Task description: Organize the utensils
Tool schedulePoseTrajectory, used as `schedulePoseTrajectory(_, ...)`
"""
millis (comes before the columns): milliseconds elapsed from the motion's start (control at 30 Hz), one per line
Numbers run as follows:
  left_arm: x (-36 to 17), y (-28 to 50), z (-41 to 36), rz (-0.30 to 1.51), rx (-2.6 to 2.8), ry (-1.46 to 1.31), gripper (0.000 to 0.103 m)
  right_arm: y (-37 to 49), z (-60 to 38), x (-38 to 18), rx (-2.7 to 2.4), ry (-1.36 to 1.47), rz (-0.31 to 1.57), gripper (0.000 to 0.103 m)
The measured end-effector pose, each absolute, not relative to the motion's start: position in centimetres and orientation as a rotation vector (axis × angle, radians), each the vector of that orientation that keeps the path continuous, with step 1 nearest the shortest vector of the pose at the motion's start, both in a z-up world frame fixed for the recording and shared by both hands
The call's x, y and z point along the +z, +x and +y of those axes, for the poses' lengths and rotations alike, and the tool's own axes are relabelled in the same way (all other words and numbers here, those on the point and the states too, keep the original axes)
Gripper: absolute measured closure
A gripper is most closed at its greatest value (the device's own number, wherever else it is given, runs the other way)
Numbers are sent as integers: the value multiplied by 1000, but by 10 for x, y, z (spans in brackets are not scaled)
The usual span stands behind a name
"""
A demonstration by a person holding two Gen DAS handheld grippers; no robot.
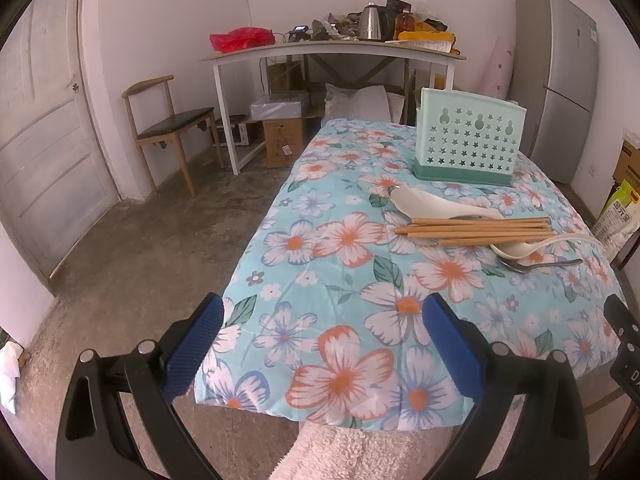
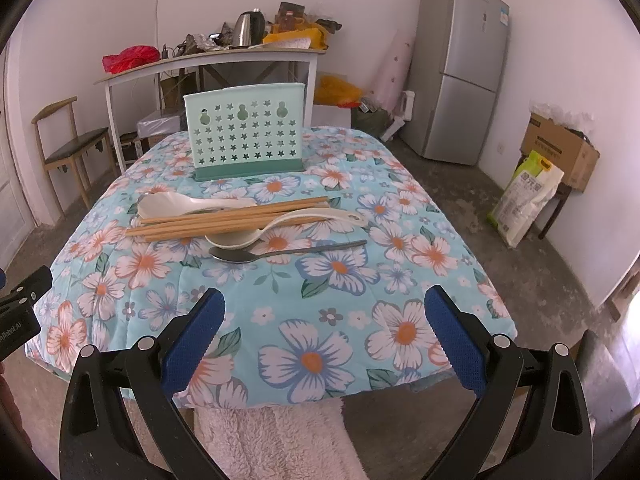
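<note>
Left tongs (image 1: 322, 350) and right tongs (image 2: 324, 346) are hovering wide apart, empty, while light wooden chopsticks (image 2: 228, 220) are lying across white plastic spoons (image 2: 192, 203) on the floral-clothed surface (image 2: 340, 320).

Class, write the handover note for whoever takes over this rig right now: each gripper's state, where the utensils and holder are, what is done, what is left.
Left gripper: open, empty, near the table's front edge.
Right gripper: open, empty, same.
Green utensil holder: upright at the far end of the floral tablecloth; nothing shows in it.
Utensils lie in front of it: chopsticks across a white rice paddle and a white ladle; a metal spoon is nearest.
Done: nothing.
Left: move every utensil into the holder.
</note>
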State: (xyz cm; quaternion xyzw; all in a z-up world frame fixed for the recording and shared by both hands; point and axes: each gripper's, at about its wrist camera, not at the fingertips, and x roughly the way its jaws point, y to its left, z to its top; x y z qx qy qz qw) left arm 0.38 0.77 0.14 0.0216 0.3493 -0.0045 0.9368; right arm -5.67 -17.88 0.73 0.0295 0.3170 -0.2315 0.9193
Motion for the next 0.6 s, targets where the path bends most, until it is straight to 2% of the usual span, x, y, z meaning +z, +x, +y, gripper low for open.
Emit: schedulePoseTrajectory(600, 3, 4, 11, 713, -11, 41, 6, -56, -178, 6, -477, 57, 650, 8)
